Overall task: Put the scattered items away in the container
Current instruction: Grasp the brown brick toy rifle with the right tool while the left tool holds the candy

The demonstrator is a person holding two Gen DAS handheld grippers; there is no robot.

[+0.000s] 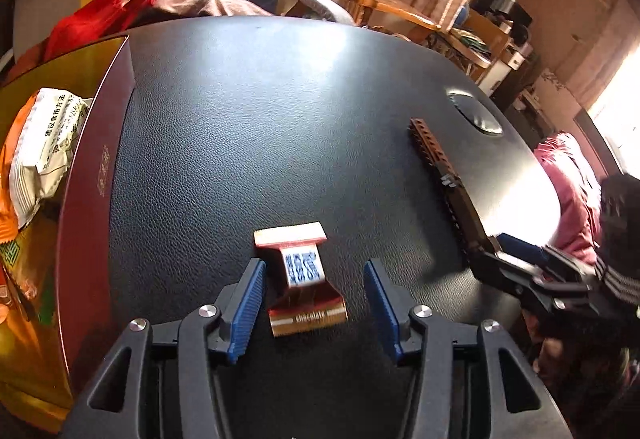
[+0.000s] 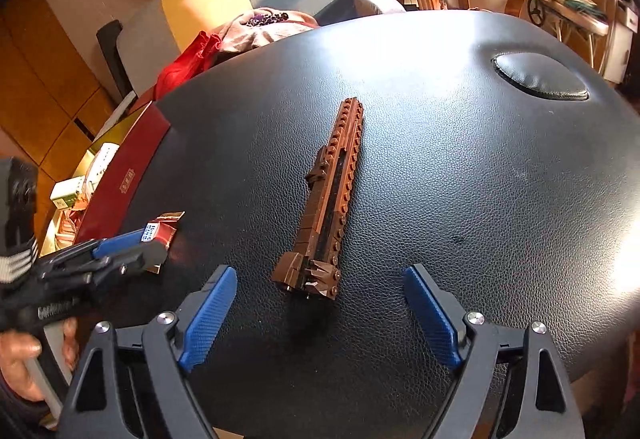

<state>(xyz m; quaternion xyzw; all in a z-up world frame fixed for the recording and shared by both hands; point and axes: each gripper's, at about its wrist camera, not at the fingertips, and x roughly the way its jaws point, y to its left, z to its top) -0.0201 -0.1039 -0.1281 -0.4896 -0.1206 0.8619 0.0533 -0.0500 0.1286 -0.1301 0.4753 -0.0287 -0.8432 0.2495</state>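
A chocolate packet [image 1: 306, 279] in a red and gold wrapper lies on the black leather top, between the blue pads of my left gripper [image 1: 314, 271], which is open; the left pad is close beside it and the right pad stands apart. A long brown brick-built bar [image 2: 332, 191] lies lengthwise ahead of my right gripper [image 2: 320, 273], also open, with the bar's near end between its fingers and untouched. The container, a dark red box [image 1: 92, 167] with a gold inside, sits at the left edge and holds a white snack packet [image 1: 44, 135] and other wrappers.
A round dimple [image 2: 540, 77] is sunk into the leather top at the far right. Red cloth [image 1: 100, 15] and a brownish garment lie behind the box. A pink cloth [image 1: 568, 191] hangs off the right edge. A hand [image 2: 20, 359] holds the left gripper's handle.
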